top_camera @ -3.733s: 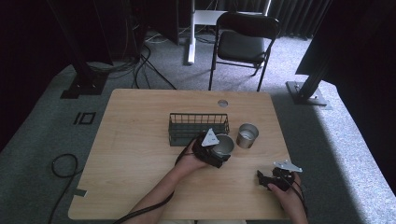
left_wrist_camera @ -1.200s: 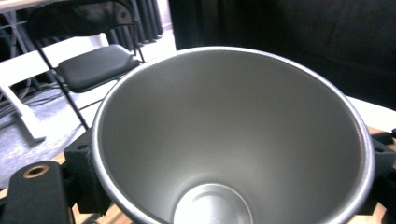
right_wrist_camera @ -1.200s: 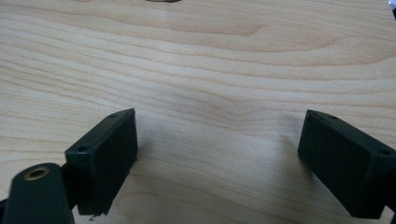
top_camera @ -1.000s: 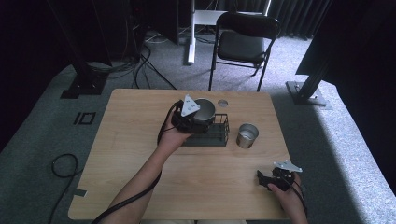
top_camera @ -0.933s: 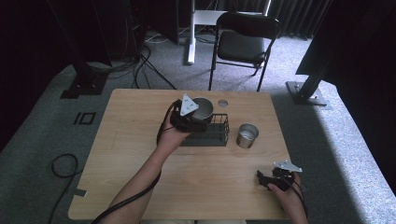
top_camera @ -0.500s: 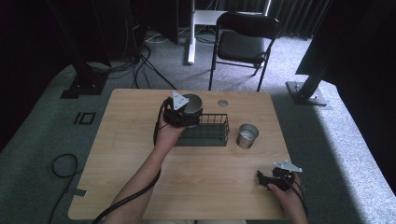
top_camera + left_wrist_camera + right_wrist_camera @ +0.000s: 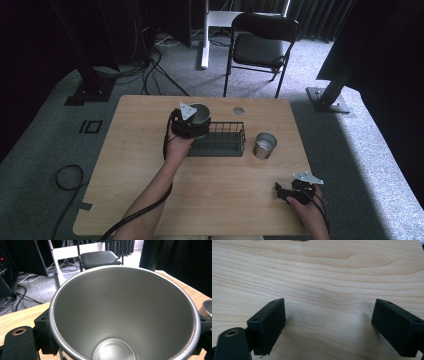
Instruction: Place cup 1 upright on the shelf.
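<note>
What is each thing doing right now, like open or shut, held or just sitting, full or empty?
Left gripper: shut on a steel cup, over the basket's left end.
Held steel cup: upright, empty.
Second steel cup: standing on the table, not held.
Wire basket: on the table, looks empty.
Right gripper: open, empty, low over table.

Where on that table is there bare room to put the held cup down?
Free: the wide wood left of the wire basket, and the strip between it and the near edge. Crowded: the basket's right, by the second metal cup, and the right gripper's near corner.
</note>
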`<state>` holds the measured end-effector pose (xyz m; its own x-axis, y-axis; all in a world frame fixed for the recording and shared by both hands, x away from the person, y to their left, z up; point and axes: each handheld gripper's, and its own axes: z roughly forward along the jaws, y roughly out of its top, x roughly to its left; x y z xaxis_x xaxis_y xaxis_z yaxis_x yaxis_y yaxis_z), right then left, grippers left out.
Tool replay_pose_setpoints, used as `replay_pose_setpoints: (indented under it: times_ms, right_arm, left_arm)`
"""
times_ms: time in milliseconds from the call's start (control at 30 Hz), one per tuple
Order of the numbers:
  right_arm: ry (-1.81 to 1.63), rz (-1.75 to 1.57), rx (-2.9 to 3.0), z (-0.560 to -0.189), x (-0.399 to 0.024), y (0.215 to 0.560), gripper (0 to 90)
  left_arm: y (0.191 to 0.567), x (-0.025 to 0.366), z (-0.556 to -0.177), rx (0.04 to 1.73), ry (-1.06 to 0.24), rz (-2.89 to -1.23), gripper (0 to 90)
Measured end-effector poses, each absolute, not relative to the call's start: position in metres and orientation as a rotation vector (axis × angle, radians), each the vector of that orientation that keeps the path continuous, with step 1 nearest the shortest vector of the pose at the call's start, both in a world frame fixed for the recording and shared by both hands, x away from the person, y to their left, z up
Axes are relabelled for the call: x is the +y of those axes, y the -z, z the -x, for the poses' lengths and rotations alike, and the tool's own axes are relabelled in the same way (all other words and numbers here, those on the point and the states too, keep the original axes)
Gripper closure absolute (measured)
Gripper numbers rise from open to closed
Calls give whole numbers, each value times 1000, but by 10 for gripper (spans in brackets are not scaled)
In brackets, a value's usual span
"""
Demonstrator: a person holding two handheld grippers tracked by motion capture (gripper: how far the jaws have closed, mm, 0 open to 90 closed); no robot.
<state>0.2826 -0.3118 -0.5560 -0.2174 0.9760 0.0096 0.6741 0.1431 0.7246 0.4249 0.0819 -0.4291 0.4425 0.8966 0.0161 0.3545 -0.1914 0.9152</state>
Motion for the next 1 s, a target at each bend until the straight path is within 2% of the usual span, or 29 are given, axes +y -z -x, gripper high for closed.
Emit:
replay_pose_setpoints:
  times_ms: [1000]
  right_arm:
    - [-848, -1574, 1956, -283, -312, 556, 115]
  left_arm:
    - [464, 71, -426, 1082, -723, -1804, 138]
